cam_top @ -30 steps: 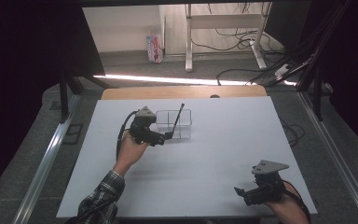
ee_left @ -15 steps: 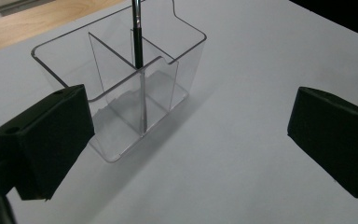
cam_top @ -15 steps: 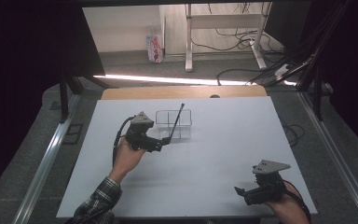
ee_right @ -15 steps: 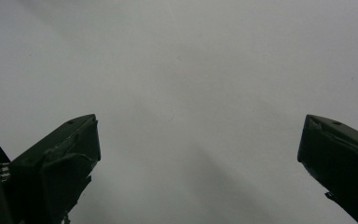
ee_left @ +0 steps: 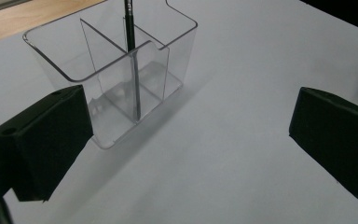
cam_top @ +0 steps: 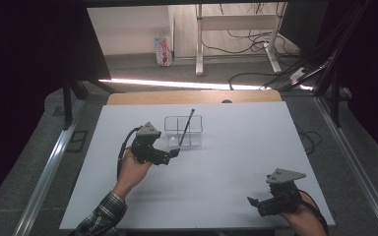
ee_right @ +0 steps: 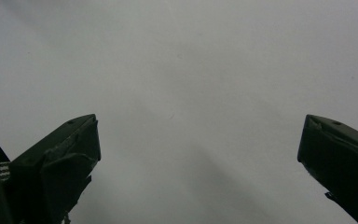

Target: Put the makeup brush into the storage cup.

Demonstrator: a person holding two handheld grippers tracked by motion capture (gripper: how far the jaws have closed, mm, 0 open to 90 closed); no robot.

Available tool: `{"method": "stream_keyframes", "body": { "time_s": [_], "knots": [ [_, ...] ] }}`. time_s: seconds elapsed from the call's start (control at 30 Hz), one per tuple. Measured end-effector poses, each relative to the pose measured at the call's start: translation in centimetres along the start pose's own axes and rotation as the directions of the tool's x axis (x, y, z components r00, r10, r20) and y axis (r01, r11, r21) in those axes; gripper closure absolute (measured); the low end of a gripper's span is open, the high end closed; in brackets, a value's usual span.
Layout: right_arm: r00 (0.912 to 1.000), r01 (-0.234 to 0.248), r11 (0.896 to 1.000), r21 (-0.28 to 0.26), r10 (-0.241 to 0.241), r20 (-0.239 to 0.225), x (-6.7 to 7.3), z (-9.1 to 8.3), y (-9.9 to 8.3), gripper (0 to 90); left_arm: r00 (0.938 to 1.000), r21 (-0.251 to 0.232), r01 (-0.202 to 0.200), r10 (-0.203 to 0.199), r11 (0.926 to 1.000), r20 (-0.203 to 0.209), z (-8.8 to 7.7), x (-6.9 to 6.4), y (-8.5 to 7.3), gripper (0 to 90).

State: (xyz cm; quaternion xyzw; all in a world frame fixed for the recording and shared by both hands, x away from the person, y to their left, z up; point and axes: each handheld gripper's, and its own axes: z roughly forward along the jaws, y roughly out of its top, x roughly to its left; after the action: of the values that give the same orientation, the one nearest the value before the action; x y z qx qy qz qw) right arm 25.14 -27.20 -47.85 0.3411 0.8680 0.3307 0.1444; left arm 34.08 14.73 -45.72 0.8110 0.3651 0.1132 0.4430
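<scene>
Left tool [cam_top: 173, 154] hovers just beside the clear organizer [cam_top: 183, 131], forearm angling in from the bottom edge, jaws spread wide and holding nothing. A black pen [cam_top: 186, 127] leans in one compartment; the left gripper view [ee_left: 131, 60] cuts its top off. Right tool [cam_top: 254, 202] sits low at the near bench [cam_top: 236, 147] edge, well apart, jaws gaping over bare white surface.
</scene>
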Motion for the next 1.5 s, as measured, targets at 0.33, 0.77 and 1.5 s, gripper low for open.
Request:
{"method": "stream_keyframes", "body": {
  "time_s": [0.33,0.77,1.5],
  "knots": [
    [0.9999,-0.014,1.0,-0.018,0.014,-0.004,-0.1,-0.2,0.0,0.0,0.9999,0.005,-0.005,0.005,1.0,-0.009,-0.8,-0.3,-0.9,0.0],
    [0.9998,-0.017,1.0,-0.017,0.017,-0.006,-0.2,-0.2,0.0,0.0,0.9999,0.013,-0.016,0.016,0.9998,0.004,-1.5,-1.0,-2.1,0.1],
    [0.9999,-0.01,1.0,-0.008,0.009,-0.006,-0.1,-0.1,0.0,0.0,1.0,-0.003,0.001,-0.001,1.0,-0.005,-3.5,-1.6,-4.0,0.6]
  ]
}}
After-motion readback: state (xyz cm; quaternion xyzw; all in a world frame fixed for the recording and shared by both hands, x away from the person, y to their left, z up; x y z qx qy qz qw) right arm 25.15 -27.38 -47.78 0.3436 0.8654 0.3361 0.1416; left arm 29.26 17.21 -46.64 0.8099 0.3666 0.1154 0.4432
